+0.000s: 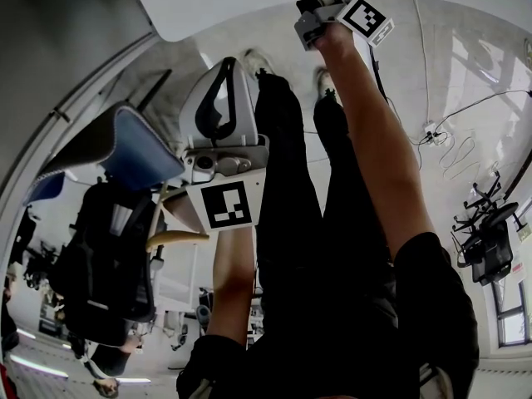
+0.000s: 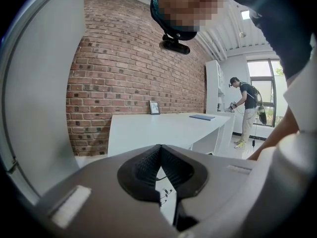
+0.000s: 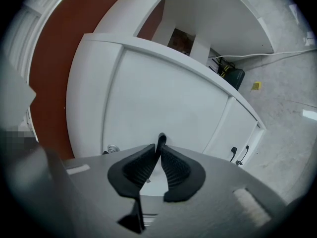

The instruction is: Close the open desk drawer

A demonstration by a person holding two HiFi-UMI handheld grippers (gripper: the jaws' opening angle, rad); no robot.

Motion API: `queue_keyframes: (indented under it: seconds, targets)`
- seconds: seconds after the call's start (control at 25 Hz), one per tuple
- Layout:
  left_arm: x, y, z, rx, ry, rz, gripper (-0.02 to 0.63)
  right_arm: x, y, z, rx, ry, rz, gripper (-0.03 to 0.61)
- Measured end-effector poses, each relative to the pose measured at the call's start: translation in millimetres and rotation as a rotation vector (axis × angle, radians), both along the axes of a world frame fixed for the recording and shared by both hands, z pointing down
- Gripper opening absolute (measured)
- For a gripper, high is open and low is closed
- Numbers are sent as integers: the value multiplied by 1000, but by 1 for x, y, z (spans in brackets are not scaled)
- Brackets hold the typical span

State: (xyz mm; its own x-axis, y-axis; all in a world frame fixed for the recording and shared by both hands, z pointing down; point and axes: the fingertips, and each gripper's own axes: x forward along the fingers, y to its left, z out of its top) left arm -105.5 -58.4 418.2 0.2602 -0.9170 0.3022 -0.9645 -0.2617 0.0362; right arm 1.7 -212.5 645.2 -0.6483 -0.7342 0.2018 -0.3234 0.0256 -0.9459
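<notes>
The right gripper [image 3: 159,150] has its fingers [image 3: 141,165] pinched on a thin black handle [image 3: 161,139], which sticks up from between their tips. Just past the tips stands the white drawer front [image 3: 168,108] that the handle belongs to; how far it stands out I cannot tell. Left of the fingers and low on that front sits a small round metal lock [image 3: 113,148]. Right of the fingers, on the neighbouring white panel, are two more black handles [image 3: 233,152].

The left gripper [image 2: 159,155] is closed, its ribbed pads [image 2: 146,165] meeting at the tips with nothing between them. Well beyond those tips runs a white desk [image 2: 163,128] against a red brick wall [image 2: 129,68]. A small framed picture [image 2: 154,107] stands on the desk just above the tips, and a flat blue book [image 2: 202,117] lies to their right. Further right, a second person [image 2: 246,113] stands by a window.

In the head view the left gripper [image 1: 226,73] is held near the person's legs and the right gripper [image 1: 309,19] is stretched out far ahead. The only markings are black-and-white square patterns on the left marker cube [image 1: 226,204] and the right marker cube [image 1: 366,17].
</notes>
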Motion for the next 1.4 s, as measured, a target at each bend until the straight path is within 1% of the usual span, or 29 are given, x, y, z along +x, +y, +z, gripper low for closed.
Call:
queue_keyframes:
  seconds: [0.36,0.56,0.72,0.76,0.84,0.92,1.04,1.2,1.28,1.4]
  targets:
    - [-2,2,-1,7,4,-13,17,0,1,0,26,-42,-21,48]
    - [-1,3,-5,21,7,-10,17,-1,1,4,16,-6,-40,52]
    - [1,8,-8,27,13,-18,17,-1,14,6,-1,16,-77,74]
    - [2,10,-9,28,14,-20,17,-1,19,7,-3,29,-91,46]
    - [0,15,-11,30,12,-26,17,0,33,8,-12,50,-105,44]
    - [-5,20,-17,34,14,-45,17,2,49,6,-33,51,-97,44]
    - [-13,26,-36,51,24,-77,17,10,74,-2,-64,54,-86,44]
    - [-7,39,-71,71,33,-87,17,30,113,-17,-100,100,-99,41]
    - [-4,39,-99,102,28,-84,17,35,121,-33,-102,114,-115,41]
    - [0,28,-143,171,20,-81,17,43,115,-61,-89,132,-132,36]
